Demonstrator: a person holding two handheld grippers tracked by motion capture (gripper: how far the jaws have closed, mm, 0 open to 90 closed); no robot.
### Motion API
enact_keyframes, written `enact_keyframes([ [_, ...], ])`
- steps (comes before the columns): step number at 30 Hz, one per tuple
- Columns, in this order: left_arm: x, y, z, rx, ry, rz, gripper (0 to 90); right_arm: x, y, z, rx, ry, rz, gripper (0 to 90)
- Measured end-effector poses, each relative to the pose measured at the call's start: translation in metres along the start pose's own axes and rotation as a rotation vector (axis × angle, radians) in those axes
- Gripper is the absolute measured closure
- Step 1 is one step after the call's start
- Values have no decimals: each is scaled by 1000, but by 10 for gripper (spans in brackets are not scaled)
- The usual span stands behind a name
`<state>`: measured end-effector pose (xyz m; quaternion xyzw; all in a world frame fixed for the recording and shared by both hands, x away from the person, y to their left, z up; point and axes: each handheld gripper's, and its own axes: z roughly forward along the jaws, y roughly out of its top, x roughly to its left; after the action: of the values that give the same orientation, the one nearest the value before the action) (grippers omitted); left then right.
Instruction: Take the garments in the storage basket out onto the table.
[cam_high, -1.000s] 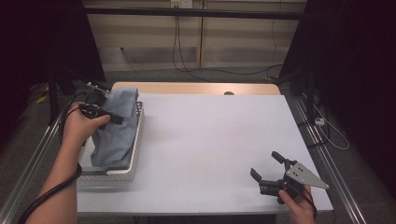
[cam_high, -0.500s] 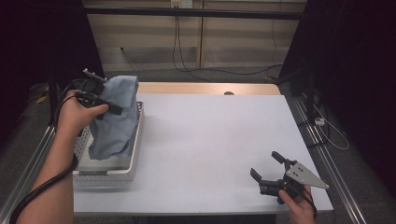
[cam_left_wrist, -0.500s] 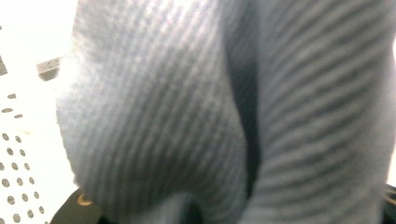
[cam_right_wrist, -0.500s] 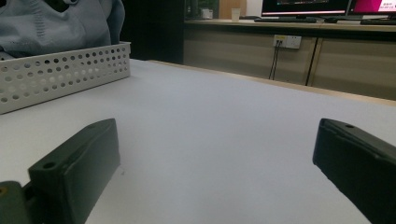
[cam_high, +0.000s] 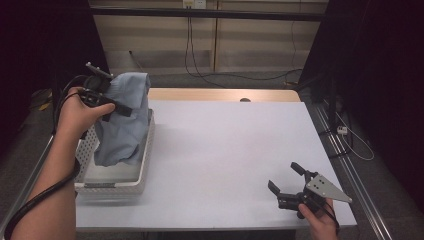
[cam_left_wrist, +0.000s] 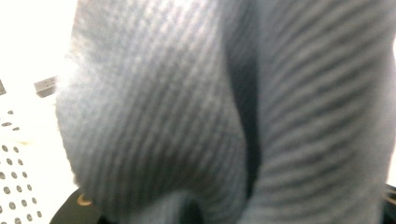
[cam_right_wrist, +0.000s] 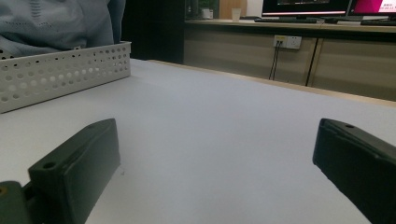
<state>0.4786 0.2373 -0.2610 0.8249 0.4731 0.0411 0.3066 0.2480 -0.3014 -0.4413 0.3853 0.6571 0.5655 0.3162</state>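
Observation:
A blue-grey knitted garment (cam_high: 125, 120) hangs from my left gripper (cam_high: 116, 102), which is shut on its upper part above the white perforated basket (cam_high: 120, 187) at the table's left. The cloth's lower end still rests in the basket. In the left gripper view the ribbed garment (cam_left_wrist: 224, 112) covers the jaws at close range. My right gripper (cam_high: 285, 181) rests low near the table's front right corner, jaws wide apart with nothing between them; the right gripper view shows its gripper (cam_right_wrist: 215, 168) over bare white table, with the basket (cam_right_wrist: 60, 74) and garment (cam_right_wrist: 51, 23) far off.
The white table (cam_high: 225, 150) ends in a wooden strip at the back. Dark curtains stand on both sides. Cables hang on the wall behind, and metal rails run along the table's left and right sides.
My left gripper has risen with the garment, drawing more cloth up out of the basket. The right gripper has stayed where it was.

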Motion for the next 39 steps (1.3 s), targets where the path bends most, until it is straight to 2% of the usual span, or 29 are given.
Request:
enact_keyframes([
  [7, -7, 8, -2, 24, -11, 16, 713, 0, 0, 0, -1, 0, -1, 3],
  [16, -15, 18, -8, 15, -32, 26, 713, 0, 0, 0, 1, 0, -1, 3],
  [24, -29, 25, -7, 21, -47, 51, 712, 1, 0, 0, 1, 1, -3, 3],
  [26, -35, 29, -6, 31, -52, 75, 712, 1, 0, 0, 0, 1, -2, 3],
  [29, -38, 31, -6, 36, -53, 87, 712, 1, 0, 0, -1, 1, -1, 3],
  [39, -55, 42, -1, 51, -79, 112, 712, 1, 0, 0, 2, 5, -4, 3],
])
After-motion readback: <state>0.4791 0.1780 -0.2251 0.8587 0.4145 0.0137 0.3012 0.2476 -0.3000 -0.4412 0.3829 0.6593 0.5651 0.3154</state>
